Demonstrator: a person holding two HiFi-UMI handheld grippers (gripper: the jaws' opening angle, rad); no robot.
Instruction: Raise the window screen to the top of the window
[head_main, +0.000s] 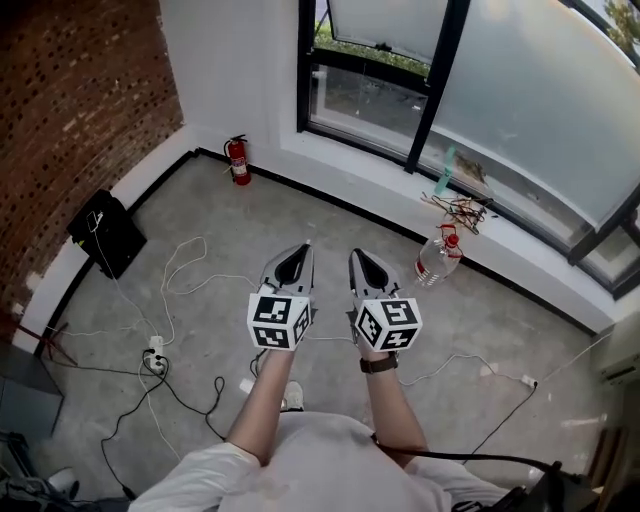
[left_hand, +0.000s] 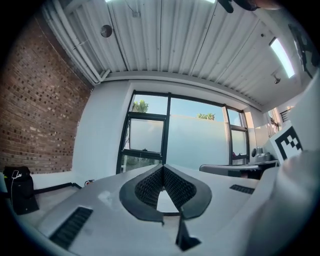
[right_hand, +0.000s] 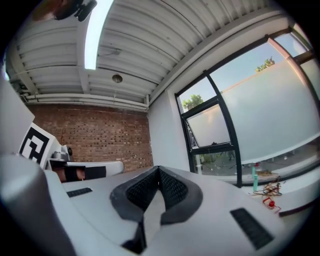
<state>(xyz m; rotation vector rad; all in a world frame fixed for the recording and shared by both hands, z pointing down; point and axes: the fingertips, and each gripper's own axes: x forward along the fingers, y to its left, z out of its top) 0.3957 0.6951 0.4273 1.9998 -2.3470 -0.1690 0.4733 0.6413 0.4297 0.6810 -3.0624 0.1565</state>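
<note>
Both tongs are clenched on nothing: left gripper (head_main: 298, 255) and right gripper (head_main: 360, 258) sit side by side, tips pressed together, pointing level toward the window. A plastic bottle (head_main: 438, 256) lies at three o'clock of the right one, a fire extinguisher (head_main: 237, 160) at eleven. The window screen (head_main: 530, 110), at one o'clock, covers the big pane's lower part, with sky showing above it.

Daylight from the window (head_main: 520, 110) lights the room evenly; the frosted pane is bright and a bit washed out. Floor (head_main: 300, 220) shadows are soft and faint. The brick wall (head_main: 70, 120) is dimmer. The strip light (right_hand: 97, 30) is blown out to glare. Both gripper views are fisheye: black corners, straight lines bowed near the edges. The head view is sharp with little blur.
</note>
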